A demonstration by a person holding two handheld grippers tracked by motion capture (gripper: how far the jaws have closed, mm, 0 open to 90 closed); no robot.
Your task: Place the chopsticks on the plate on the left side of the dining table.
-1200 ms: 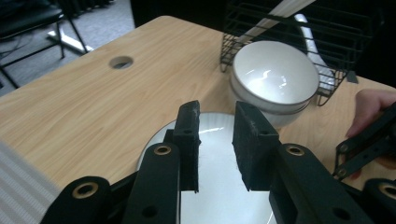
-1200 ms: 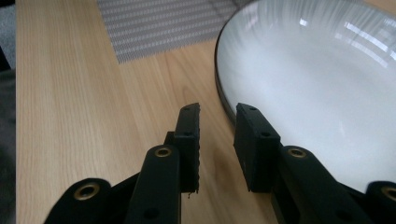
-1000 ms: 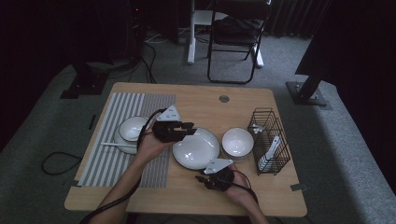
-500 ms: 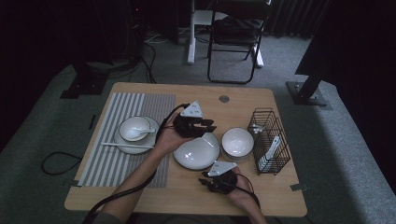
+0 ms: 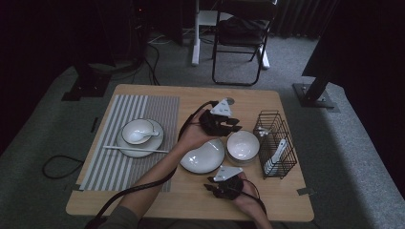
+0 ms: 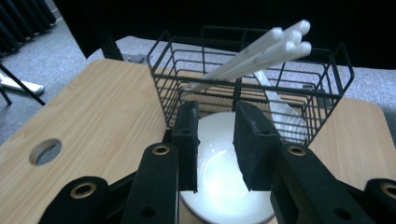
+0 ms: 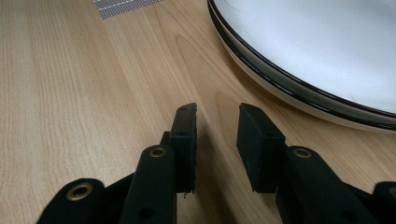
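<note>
Nearest me, my right gripper [image 5: 213, 184] rests low over the pale wooden table [image 5: 191, 202], just beside the near rim of the stack of shallow white plates with a dark rim [image 5: 203, 160]. In the right gripper view its jaws have just been opening, and they stand apart with nothing but bare wood between them.

To the left, on the grey-and-white striped placemat [image 5: 112, 169], one place looks finished to me: a white bowl on a white plate [image 5: 152, 143], a white spoon [image 5: 137, 137] in the bowl, and a pair of white chopsticks [image 5: 136, 150] lying along the plate's near edge. I judge that a setting is done and the rest of the crockery is waiting.

Farther off, my left gripper [image 5: 236, 125] hovers over the stack of round white bowls [image 5: 242, 145], right of the plates. Its jaws are parted and grip nothing. The bowl is glossy and plain inside.

Just beyond it, at the right of the table, stands the black wire basket [image 5: 277, 143], holding long white chopsticks [image 6: 261, 51] leaning up and a white ceramic spoon [image 6: 285, 116].
</note>
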